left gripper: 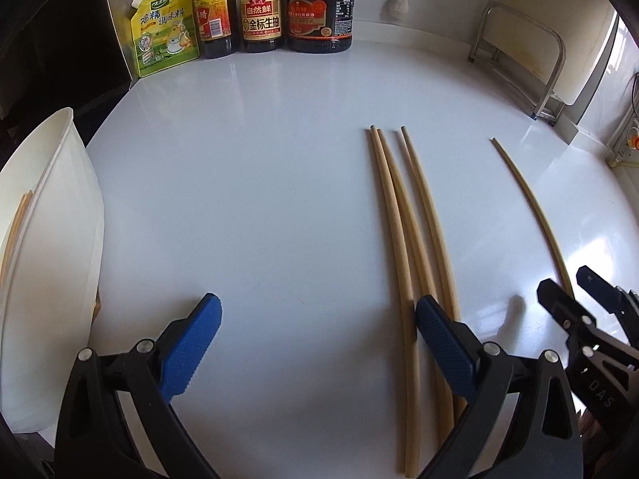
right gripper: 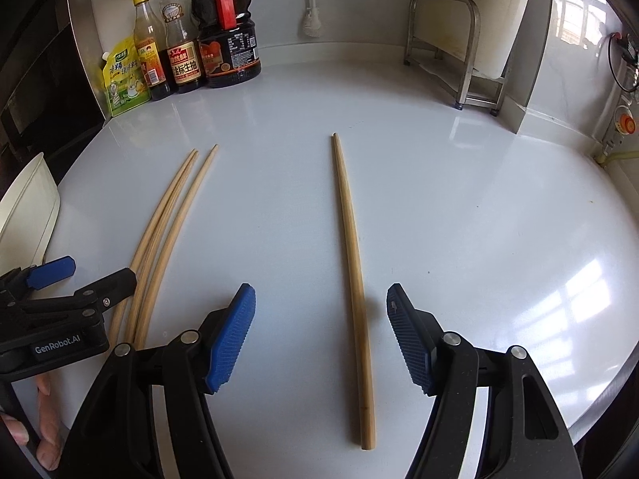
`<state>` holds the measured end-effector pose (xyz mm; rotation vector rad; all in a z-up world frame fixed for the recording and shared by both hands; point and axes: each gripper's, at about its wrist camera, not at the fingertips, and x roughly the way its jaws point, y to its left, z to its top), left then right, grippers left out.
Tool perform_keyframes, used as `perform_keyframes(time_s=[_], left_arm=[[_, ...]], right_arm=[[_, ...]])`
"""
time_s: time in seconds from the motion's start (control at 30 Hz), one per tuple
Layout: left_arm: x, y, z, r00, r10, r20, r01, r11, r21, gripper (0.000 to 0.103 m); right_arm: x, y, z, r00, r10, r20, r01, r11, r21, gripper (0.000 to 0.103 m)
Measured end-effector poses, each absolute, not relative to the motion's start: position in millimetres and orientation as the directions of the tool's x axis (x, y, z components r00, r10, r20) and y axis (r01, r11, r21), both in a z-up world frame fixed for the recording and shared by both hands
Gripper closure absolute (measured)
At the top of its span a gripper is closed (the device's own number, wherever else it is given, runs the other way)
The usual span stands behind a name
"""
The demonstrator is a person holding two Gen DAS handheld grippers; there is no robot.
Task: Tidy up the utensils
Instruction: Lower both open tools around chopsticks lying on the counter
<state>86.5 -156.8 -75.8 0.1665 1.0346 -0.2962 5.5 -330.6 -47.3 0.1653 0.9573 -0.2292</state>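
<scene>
Right tongs spread wide, nothing pinched. A single chopstick lies on the white table in the gap between the two blue pads, touching neither; its thick end is nearest the tongs, its thin tip points away toward the far wall.

Left tongs also spread, empty. Three chopsticks lie close together, running away from the tongs; the right-hand pad sits over their near part, and whether it touches them cannot be told. The bare table shows between the pads.

Handling, as judged: the sticks look like bamboo or wood, light, stiff, thin and round. Likely to roll or skid on the glossy table when nudged. Best taken across the shaft near the thicker end, pads square to it, so it does not pivot or slip out. Little risk of breaking.

Containers: a white tub stands just left of the left tongs, at the table's edge. A few chopsticks already lean inside it; count unclear. Sauce bottles and a yellow pouch stand far ahead by the wall, well apart from the work.
</scene>
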Motion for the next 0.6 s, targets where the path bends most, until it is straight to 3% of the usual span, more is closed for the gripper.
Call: perform_keyframes(time_s=[0.6], left_arm=[[97, -159, -75, 0.496, -0.15, -0.855, 0.302, 0.953, 0.008, 0.007]], right_arm=[[1, -384, -53, 0.495, -0.242, -0.834, 0.394, 0.918, -0.032, 0.038]])
